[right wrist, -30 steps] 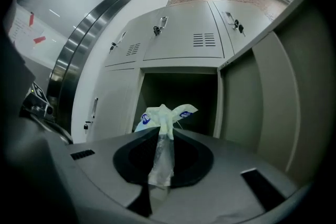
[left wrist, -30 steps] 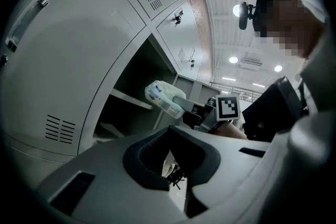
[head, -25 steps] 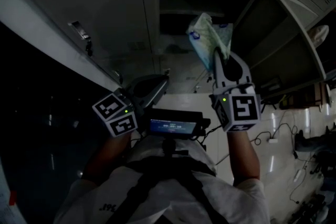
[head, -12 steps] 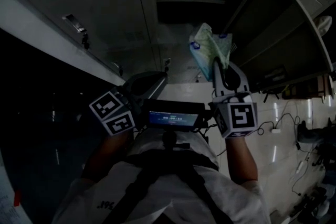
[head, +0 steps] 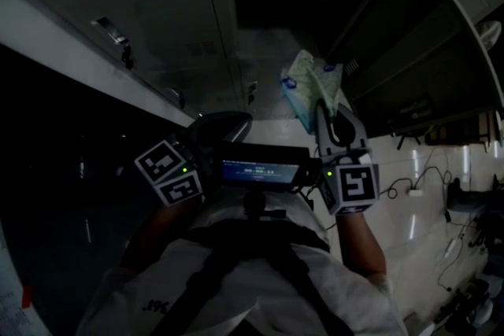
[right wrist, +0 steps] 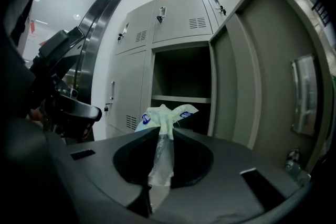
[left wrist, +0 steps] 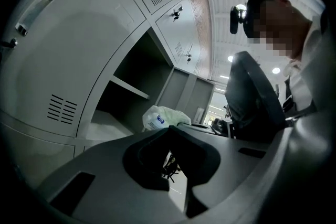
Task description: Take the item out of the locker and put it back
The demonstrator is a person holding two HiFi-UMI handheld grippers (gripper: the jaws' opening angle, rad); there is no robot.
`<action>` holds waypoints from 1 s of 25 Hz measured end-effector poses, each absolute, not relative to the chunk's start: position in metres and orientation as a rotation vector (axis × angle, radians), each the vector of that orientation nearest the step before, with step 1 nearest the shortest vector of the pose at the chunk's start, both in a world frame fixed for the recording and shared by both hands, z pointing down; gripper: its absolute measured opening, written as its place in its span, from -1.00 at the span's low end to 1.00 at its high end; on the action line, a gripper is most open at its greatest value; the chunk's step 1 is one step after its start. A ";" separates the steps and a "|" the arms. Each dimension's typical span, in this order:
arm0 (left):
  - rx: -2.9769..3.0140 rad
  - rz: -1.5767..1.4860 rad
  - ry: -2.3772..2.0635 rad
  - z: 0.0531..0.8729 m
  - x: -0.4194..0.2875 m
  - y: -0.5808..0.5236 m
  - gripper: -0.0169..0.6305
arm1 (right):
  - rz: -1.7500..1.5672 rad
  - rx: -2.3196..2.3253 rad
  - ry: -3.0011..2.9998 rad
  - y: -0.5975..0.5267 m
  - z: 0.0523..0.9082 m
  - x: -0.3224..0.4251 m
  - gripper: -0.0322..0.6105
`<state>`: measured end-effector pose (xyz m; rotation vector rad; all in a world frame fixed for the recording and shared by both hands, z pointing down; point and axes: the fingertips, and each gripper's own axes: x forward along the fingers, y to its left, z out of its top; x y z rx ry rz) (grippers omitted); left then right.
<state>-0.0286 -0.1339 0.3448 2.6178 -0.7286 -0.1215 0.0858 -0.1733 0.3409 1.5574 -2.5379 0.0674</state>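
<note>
A pale green and white plastic packet (head: 309,84) hangs in the air in front of the open locker compartment (head: 287,16). My right gripper (head: 324,105) is shut on the packet's twisted lower end. In the right gripper view the packet (right wrist: 167,113) stands up from between the jaws, with the dark compartment (right wrist: 184,73) and its shelf behind it. My left gripper (head: 223,124) is held low beside the right one, jaws together and nothing between them. From the left gripper (left wrist: 171,127) view, the packet (left wrist: 161,116) shows just beyond the jaws.
The locker's open door (right wrist: 273,76) stands at the right of the compartment. Shut locker doors (head: 150,4) with handles line the left side. A screen device (head: 260,171) sits on the person's chest between the grippers. Cables (head: 409,193) lie on the pale floor at the right.
The right gripper and the packet have come lower and nearer the person's body, away from the compartment. The left gripper has hardly moved.
</note>
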 end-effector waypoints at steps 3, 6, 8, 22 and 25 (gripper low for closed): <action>2.605 -0.102 -0.729 0.351 -0.028 -0.131 -0.97 | 0.135 1.555 -2.498 -0.166 0.354 0.088 -0.80; 2.599 -0.092 -0.716 0.355 -0.027 -0.127 -0.97 | 0.159 1.547 -2.494 -0.162 0.360 0.086 -0.80; 2.600 -0.092 -0.705 0.356 -0.025 -0.126 -0.97 | 0.145 1.540 -2.507 -0.162 0.361 0.084 -0.80; 2.623 -0.068 -0.663 0.358 -0.019 -0.119 -0.98 | 0.148 1.534 -2.504 -0.158 0.367 0.082 -0.80; 2.626 -0.066 -0.655 0.358 -0.018 -0.117 -0.98 | 0.150 1.539 -2.506 -0.158 0.368 0.082 -0.80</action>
